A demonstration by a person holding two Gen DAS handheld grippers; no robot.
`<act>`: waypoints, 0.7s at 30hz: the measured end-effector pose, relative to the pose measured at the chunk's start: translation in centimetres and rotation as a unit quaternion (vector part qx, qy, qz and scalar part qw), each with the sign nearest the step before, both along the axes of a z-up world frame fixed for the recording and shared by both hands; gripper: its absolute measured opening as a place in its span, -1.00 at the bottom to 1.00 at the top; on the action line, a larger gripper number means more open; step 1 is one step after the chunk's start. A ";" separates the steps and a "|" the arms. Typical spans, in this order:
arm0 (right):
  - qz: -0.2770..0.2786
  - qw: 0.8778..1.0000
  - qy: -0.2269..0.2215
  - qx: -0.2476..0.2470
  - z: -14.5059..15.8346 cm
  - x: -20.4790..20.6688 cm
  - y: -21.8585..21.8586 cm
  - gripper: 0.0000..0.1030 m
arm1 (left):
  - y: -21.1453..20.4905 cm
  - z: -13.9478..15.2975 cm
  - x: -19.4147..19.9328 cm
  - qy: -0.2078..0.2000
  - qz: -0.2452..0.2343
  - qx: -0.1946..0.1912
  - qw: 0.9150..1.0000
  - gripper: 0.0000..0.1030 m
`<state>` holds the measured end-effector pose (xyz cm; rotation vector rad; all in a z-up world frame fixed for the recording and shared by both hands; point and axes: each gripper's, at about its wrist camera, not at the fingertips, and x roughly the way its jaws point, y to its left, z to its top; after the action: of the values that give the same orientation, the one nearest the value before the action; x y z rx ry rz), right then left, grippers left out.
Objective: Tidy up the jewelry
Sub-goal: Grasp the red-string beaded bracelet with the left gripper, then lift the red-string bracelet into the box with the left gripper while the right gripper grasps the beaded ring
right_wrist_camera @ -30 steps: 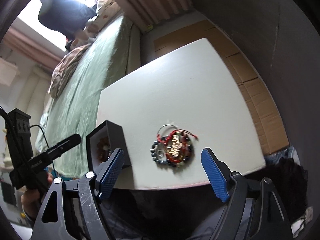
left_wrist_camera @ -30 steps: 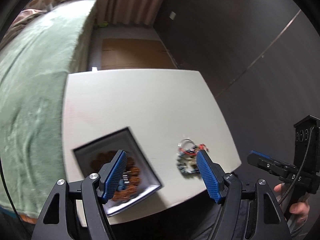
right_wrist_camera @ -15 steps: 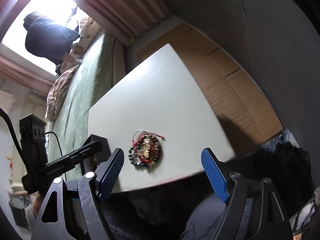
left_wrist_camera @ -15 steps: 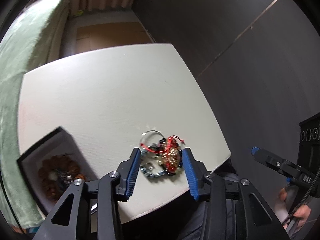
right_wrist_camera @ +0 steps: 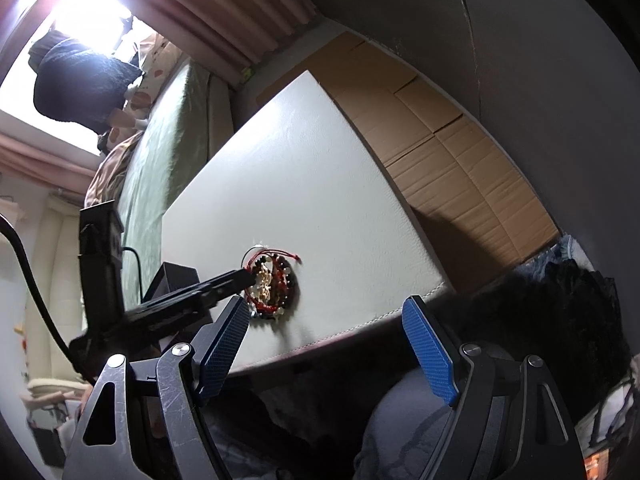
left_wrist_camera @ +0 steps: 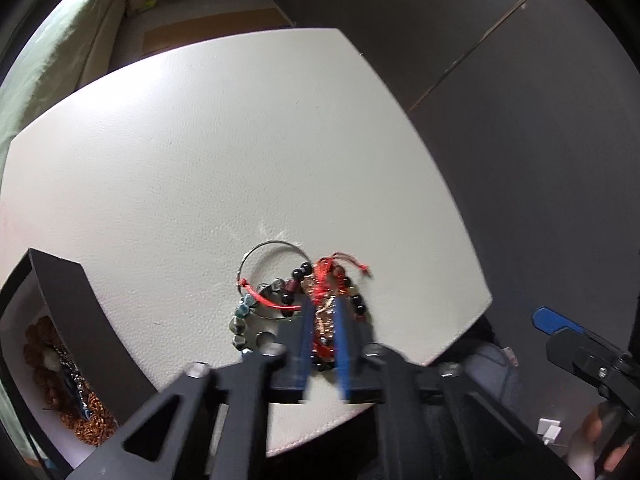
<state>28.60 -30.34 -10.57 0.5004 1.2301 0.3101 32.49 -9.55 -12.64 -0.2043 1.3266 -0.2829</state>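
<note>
A pile of jewelry [left_wrist_camera: 296, 292] lies on the white table [left_wrist_camera: 224, 152] near its front edge: dark bead bracelets, a thin wire hoop, red cord and a gold chain [left_wrist_camera: 325, 316]. My left gripper [left_wrist_camera: 322, 308] is down on the pile, its blue fingers nearly closed around the gold chain and red cord. The pile also shows in the right wrist view [right_wrist_camera: 272, 280], with the left gripper reaching into it. My right gripper [right_wrist_camera: 324, 336] is open and empty, held off the table's front edge. A black box [left_wrist_camera: 60, 320] at the left holds brown and gold pieces.
A green bed [right_wrist_camera: 160, 152] runs along the table's left side. Flattened cardboard [right_wrist_camera: 448, 136] lies on the floor to the right, beside a dark wall. The person's dark clothing [right_wrist_camera: 560, 320] is below the table edge.
My left gripper has moved from over the box to the right onto the jewelry pile and closed its fingers from wide open to nearly shut. The right gripper pulled back and tilted.
</note>
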 end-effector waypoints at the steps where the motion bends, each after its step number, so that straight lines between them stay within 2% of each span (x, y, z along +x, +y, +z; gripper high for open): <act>1: 0.002 1.000 0.002 0.000 -0.1 0.1 0.3 0.55 | 0.4 0.1 -0.1 -0.006 0.009 -0.005 1.000 -0.99; 8: 0.023 1.000 0.008 0.001 -1.3 1.0 2.6 0.54 | 2.2 2.8 -1.5 -0.042 0.014 -0.026 0.999 -1.00; 12: 0.042 0.999 0.019 -0.006 -2.4 1.9 4.7 0.24 | 3.4 4.1 -1.9 -0.052 0.018 -0.037 0.998 -1.00; 18: 0.036 0.999 0.024 -0.005 -2.7 2.2 4.5 0.21 | 2.9 1.8 -0.2 0.004 0.027 -0.059 0.998 -0.98; 21: 0.025 0.999 0.024 -0.004 -2.6 1.8 3.2 0.21 | 1.7 0.8 0.3 0.022 0.017 -0.053 0.998 -0.77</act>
<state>30.43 -27.18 -13.18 0.4722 1.2924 0.3374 32.79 -7.84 -11.85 -0.3238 1.3523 -0.3210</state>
